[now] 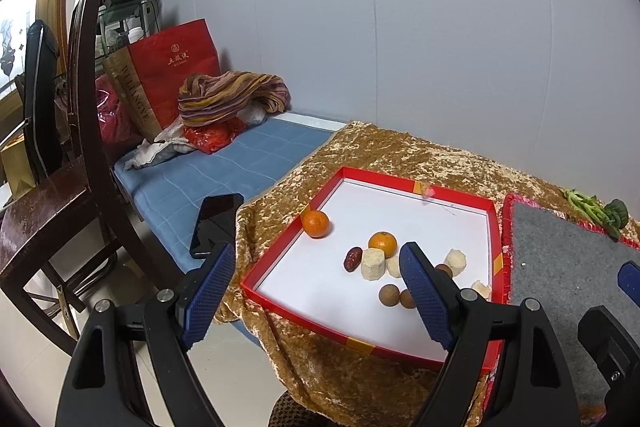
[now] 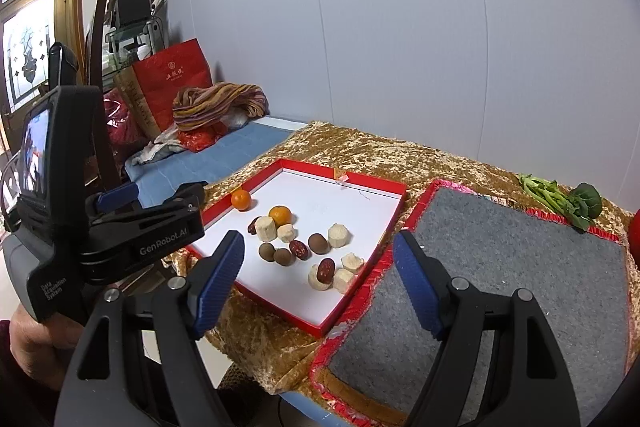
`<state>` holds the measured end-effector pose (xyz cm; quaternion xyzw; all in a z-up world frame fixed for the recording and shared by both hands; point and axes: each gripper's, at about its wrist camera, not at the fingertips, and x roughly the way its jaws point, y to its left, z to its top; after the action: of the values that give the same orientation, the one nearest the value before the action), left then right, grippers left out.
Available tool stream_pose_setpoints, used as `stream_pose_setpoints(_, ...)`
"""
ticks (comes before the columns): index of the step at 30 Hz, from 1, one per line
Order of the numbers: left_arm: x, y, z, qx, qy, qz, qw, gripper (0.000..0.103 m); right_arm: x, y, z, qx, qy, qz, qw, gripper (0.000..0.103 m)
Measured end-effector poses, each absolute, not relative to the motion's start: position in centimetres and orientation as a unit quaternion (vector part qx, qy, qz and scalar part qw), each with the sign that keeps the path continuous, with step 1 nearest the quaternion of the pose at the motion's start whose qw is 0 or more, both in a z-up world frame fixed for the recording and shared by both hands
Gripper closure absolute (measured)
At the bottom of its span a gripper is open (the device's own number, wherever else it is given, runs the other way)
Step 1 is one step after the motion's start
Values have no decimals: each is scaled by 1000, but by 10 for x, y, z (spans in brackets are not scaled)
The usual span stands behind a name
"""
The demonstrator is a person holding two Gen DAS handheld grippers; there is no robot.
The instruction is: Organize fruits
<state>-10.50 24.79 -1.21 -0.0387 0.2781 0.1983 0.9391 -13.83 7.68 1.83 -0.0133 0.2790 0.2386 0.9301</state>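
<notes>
A red tray (image 1: pixel 280 241) (image 2: pixel 372 183) with a white floor lies on a gold cloth. In it are two oranges (image 1: pixel 315 223) (image 2: pixel 280 215), dark red dates (image 1: pixel 353 259) (image 2: pixel 299 249), brown longans (image 1: pixel 389 295) (image 2: pixel 267 251) and pale peeled chunks (image 1: pixel 373 263) (image 2: pixel 339 234). My left gripper (image 1: pixel 317 249) (image 2: pixel 160 195) hovers open near the tray's near-left corner, holding nothing. My right gripper (image 2: pixel 318 237) is open and empty, above the tray's near-right edge and a grey mat (image 2: pixel 500 267). Only one of its blue pads (image 1: pixel 630 277) shows in the left wrist view.
The grey mat (image 1: pixel 560 267) with red trim lies right of the tray. Leafy greens (image 2: pixel 560 199) lie at the cloth's back right. A phone (image 1: pixel 216 223) rests on a blue bench (image 1: pixel 240 163), with a red bag (image 1: pixel 176 63) behind and a wooden chair (image 1: pixel 48 207) at left.
</notes>
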Motion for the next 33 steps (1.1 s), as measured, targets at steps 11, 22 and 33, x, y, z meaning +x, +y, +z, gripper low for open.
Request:
stream_pose_setpoints(11, -106, 249, -11, -42, 275, 199, 940, 19, -139, 81, 18, -14, 277, 241, 930, 26)
stream_pose_setpoints(22, -107, 249, -11, -44, 273, 199, 940, 19, -138, 81, 17, -15, 276, 242, 930, 26)
stream_pose_setpoints(33, -108, 250, -10, -44, 274, 198, 940, 19, -138, 82, 17, -16, 277, 242, 930, 26)
